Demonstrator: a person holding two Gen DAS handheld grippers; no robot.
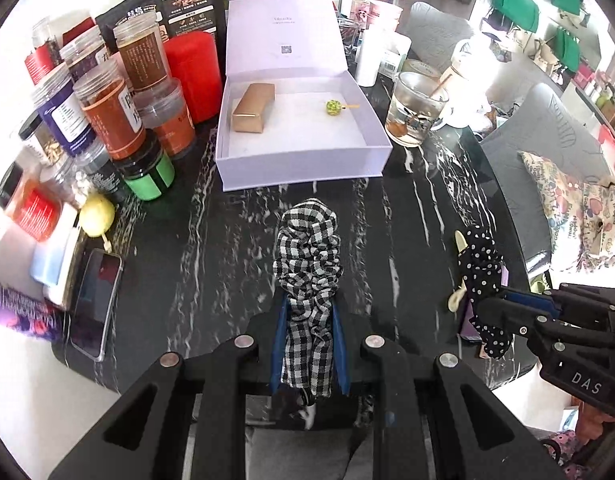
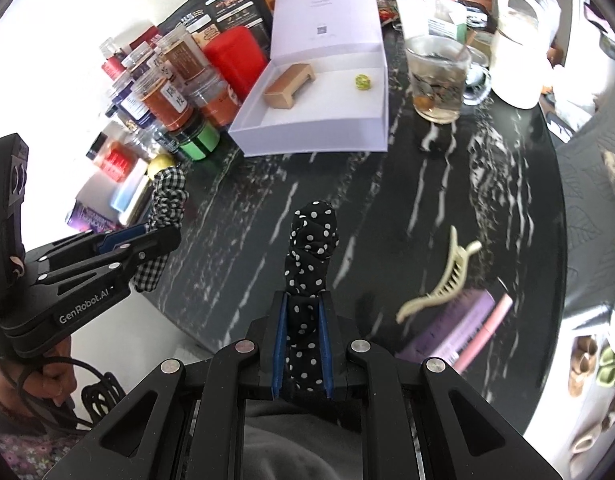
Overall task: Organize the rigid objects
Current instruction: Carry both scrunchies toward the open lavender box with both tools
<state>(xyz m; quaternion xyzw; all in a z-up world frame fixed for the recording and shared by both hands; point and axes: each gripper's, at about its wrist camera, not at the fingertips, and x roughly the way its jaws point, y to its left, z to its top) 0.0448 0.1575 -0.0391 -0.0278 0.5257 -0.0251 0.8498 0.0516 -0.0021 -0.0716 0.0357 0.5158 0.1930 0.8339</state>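
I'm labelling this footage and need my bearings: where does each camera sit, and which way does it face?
Left wrist: on the left hand-held gripper, looking down over the gingham scrunchie it clamps toward the lavender box; the right hand-held gripper shows.
Right wrist: on the right hand-held gripper, clamping the polka-dot scrunchie; the left hand-held gripper and a hand show.
Shared: box, jars, glass mug, hair claw.
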